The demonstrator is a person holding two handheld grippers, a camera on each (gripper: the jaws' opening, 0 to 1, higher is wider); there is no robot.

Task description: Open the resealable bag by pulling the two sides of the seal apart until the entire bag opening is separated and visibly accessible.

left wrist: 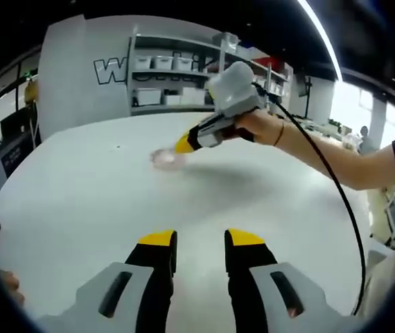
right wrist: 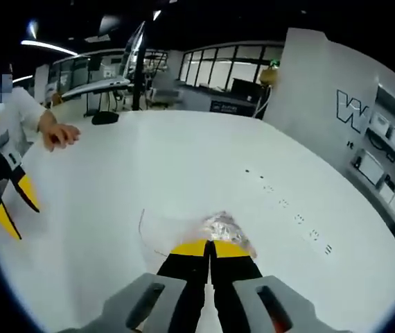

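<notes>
A small clear resealable bag (right wrist: pixel 177 225) with something crumpled and shiny inside lies flat on the white table (right wrist: pixel 183 159). My right gripper (right wrist: pixel 211 248) has its yellow-tipped jaws pressed together on the bag's near edge. In the left gripper view the bag (left wrist: pixel 166 159) shows as a pale patch mid-table, with the right gripper (left wrist: pixel 183 144) reaching down to it from the right in a person's hand (left wrist: pixel 256 125). My left gripper (left wrist: pixel 201 239) hovers over the table (left wrist: pixel 80 187) well short of the bag, jaws apart and holding nothing. It shows again as the left gripper (right wrist: pixel 7 205) at that view's left edge.
A black cable (left wrist: pixel 326 173) trails from the right gripper along the person's forearm. Shelves with white bins (left wrist: pixel 170 80) and a lettered wall stand beyond the table's far edge. Another hand (right wrist: pixel 59 133) rests on the table near a dark object (right wrist: pixel 105 118).
</notes>
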